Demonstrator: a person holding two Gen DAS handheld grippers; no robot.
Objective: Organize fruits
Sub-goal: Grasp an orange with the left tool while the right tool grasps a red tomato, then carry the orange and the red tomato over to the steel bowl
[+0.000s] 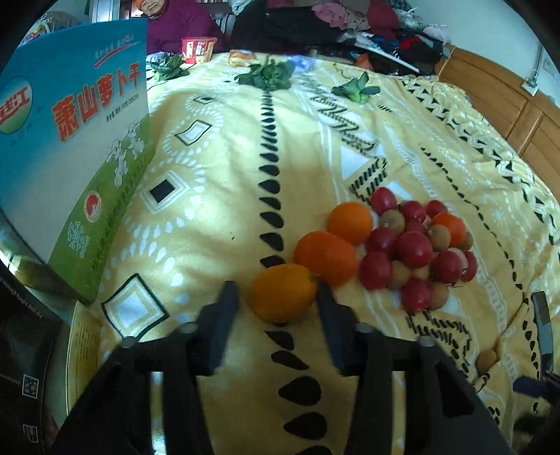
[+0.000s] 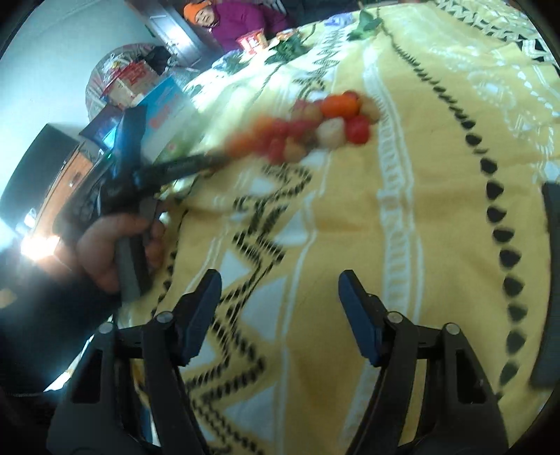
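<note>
One yellow patterned blanket [image 1: 217, 196], fruit pile [image 1: 402, 245], clothes heap [image 1: 336, 24]

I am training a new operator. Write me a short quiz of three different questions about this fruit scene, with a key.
1. True or false: the left gripper has an orange fruit between its fingers.
2. What lies between the fingers of the right gripper? A) a red fruit B) only the yellow blanket C) a green leaf
3. Fill in: the tall box standing left of the fruit pile is mainly ____ and green.

Key: 1 true; 2 B; 3 blue
</note>
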